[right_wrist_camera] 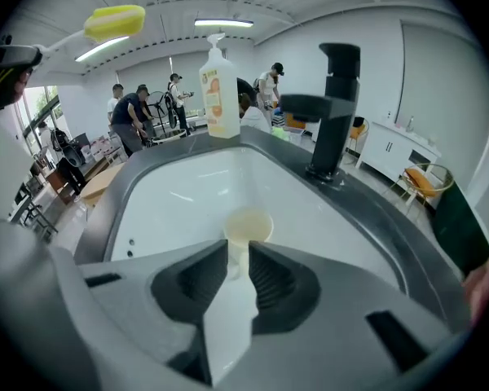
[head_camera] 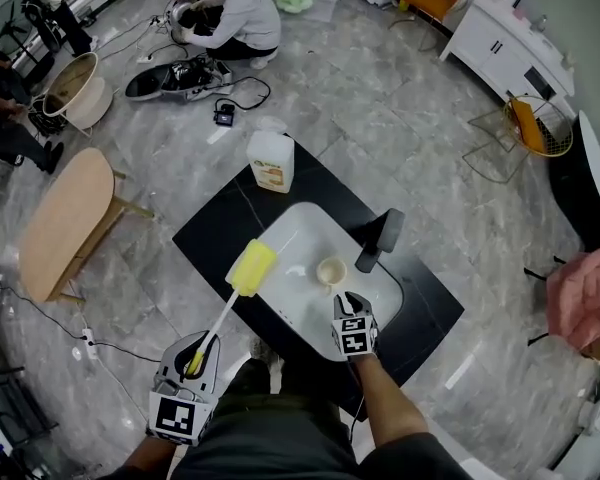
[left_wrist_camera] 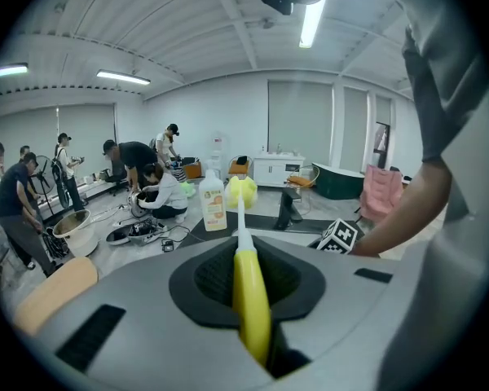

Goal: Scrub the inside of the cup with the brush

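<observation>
Fingers (right_wrist_camera: 197, 277) of our right gripper (right_wrist_camera: 238, 267) pinch the cup (right_wrist_camera: 248, 225) by its handle.
We see the cup mid-frame in the white sink (right_wrist_camera: 163, 194); our left gripper (left_wrist_camera: 246, 255) clamps the yellow brush (left_wrist_camera: 251, 300), whose head sits high at upper left, well apart from the cup.

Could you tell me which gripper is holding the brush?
The left gripper, shut on the yellow brush handle; the right gripper pinches the cup in the sink.

in the right gripper view the small cream cup (right_wrist_camera: 247, 225) shows only its rim; its lower wall is hidden behind the right gripper's (right_wrist_camera: 237, 259) dark jaws. the yellow-handled sponge brush's (left_wrist_camera: 251, 308) butt end vanishes inside the left gripper (left_wrist_camera: 243, 261). print on the white soap bottle (head_camera: 271, 160) is too small to read.
</observation>
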